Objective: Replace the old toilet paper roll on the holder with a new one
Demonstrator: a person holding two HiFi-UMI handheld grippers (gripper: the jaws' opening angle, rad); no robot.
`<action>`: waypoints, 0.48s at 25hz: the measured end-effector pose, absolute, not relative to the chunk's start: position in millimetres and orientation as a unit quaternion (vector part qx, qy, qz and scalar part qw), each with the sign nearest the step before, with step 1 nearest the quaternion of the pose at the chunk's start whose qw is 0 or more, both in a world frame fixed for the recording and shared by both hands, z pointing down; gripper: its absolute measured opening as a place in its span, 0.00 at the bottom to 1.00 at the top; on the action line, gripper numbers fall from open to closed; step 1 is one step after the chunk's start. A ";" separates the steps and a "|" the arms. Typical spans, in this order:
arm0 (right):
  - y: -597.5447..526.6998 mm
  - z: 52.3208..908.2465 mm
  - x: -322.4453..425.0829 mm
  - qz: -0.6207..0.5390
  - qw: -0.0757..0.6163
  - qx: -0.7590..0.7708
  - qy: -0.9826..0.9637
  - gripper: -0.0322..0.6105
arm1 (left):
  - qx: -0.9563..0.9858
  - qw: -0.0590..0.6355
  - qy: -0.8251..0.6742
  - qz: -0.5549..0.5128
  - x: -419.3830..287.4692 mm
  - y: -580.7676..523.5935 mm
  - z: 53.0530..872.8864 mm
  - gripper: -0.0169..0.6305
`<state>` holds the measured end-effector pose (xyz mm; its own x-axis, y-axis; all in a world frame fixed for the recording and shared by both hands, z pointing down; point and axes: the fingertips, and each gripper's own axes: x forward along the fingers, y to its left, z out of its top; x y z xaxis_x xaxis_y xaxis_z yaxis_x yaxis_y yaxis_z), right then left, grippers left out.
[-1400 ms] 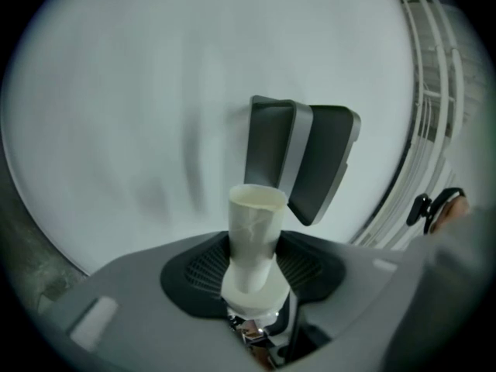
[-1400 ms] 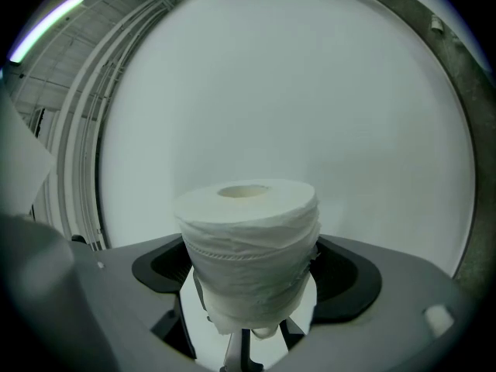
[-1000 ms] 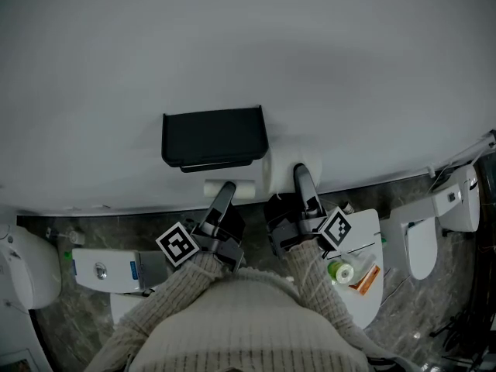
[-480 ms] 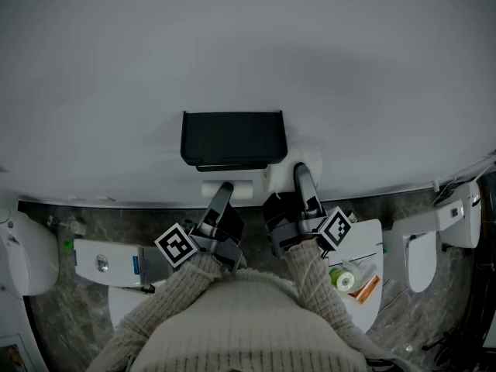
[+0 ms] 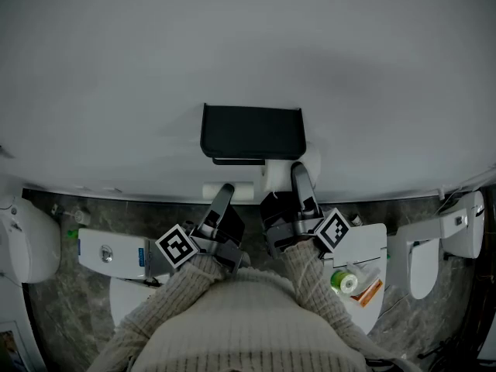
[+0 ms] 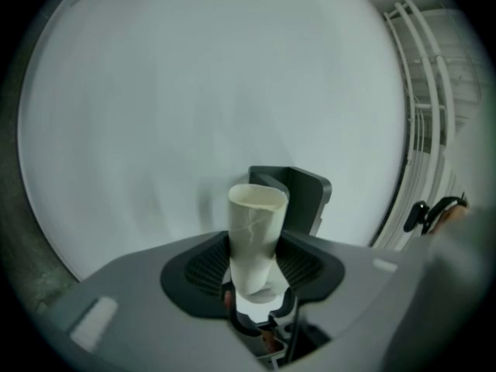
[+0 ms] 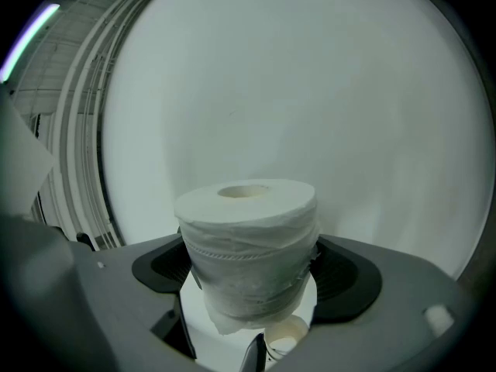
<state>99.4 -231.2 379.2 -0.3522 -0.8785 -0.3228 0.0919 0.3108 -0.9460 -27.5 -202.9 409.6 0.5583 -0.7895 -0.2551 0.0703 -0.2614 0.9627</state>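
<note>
A black holder (image 5: pixel 252 132) is fixed to the pale wall, and it shows again as the black holder (image 6: pixel 299 195) behind the left jaws. My left gripper (image 5: pixel 226 190) is just below the holder's left end. It is shut on an empty cardboard tube (image 5: pixel 229 191). In the left gripper view the tube (image 6: pixel 256 237) stands upright between the ribbed pads of the left gripper (image 6: pixel 256 268). My right gripper (image 5: pixel 299 175) is at the holder's lower right corner, shut on a full white toilet roll (image 5: pixel 284 167). The roll (image 7: pixel 248 246) fills the jaws of the right gripper (image 7: pixel 252 276).
Below are a dark marbled floor and white toilets (image 5: pixel 28 248) (image 5: pixel 434 246). A white cistern lid (image 5: pixel 116 257) lies at left. A white top at right (image 5: pixel 372 242) carries a green-and-white item (image 5: pixel 341 279) and an orange packet (image 5: pixel 369 285). A metal rack (image 6: pixel 422 107) stands to the right.
The holder has drifted right in the head view as the view swung. Both grippers have stayed nearly still and kept their holds on tube and roll.
</note>
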 end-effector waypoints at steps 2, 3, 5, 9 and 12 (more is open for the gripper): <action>-230.2 378.5 95.7 -0.503 0.481 -0.301 0.652 0.77 | 0.690 0.548 -0.265 -0.393 -30.9 -198.9 409.7 0.30; -230.2 377.9 96.3 -0.505 0.481 -0.298 0.651 0.77 | 0.689 0.547 -0.267 -0.394 -30.7 -197.4 409.2 0.30; -230.6 377.1 101.2 -0.510 0.481 -0.293 0.651 0.77 | 0.687 0.545 -0.273 -0.395 -26.0 -194.2 408.2 0.30; -231.4 381.4 99.9 -0.517 0.476 -0.284 0.653 0.77 | 0.688 0.538 -0.283 -0.397 -23.0 -189.6 411.0 0.30; -231.2 382.3 56.0 -0.514 0.471 -0.286 0.658 0.77 | 0.684 0.536 -0.284 -0.405 -63.7 -186.2 414.8 0.30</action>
